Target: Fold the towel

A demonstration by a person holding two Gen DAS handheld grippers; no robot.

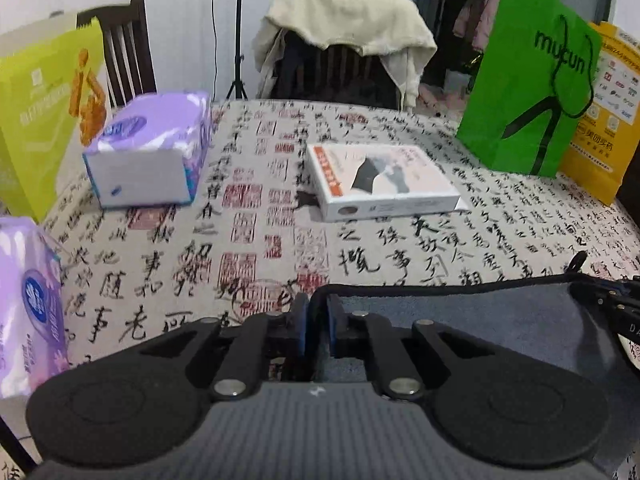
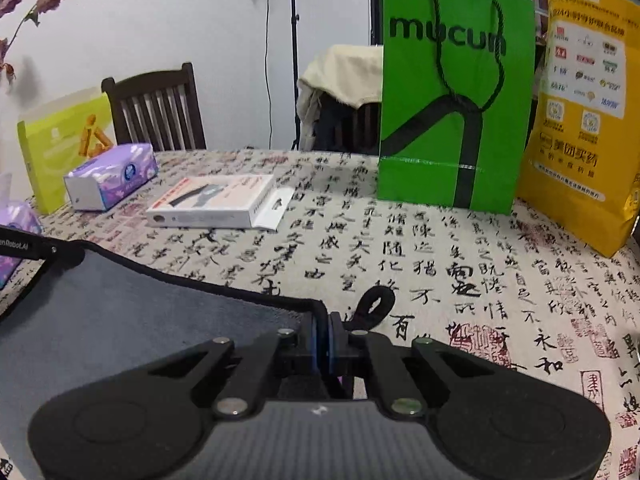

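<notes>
Two black two-finger grippers each clamp a corner of the dark grey towel with black stitched edging (image 1: pixel 460 320), which stretches between them low over the near edge of the worktop (image 1: pixel 400 248), a table covered in a cream cloth printed with black calligraphy and red seals. The left gripper (image 1: pixel 318 330) is clenched on the towel's left corner, its blue-padded fingers pressed together with the hem pinched between them. The right gripper (image 2: pixel 322 342) is likewise closed tight on the towel's right corner, where a small black hanging loop (image 2: pixel 374 306) sticks out just beyond the fingers. From the right wrist view the towel (image 2: pixel 132 312) spreads away to the left, its edge running in a shallow curve toward the other gripper.

Farther back on the worktop, a flat white rectangular box with an orange strip (image 1: pixel 380 180) lies near the middle. A purple-and-white tissue box (image 1: pixel 152 148) sits toward the far left corner, beside a lime-green carton (image 1: pixel 36 108), and a second purple tissue pack (image 1: pixel 28 304) is at the left edge. A bright green paper bag with black lettering and cord handles (image 2: pixel 456 92) stands upright toward the far right, just beside a yellow paper bag (image 2: pixel 584 120). Behind the far edge are a dark wooden chair (image 2: pixel 156 108) and another chair draped in a cream cloth (image 1: pixel 348 20).
</notes>
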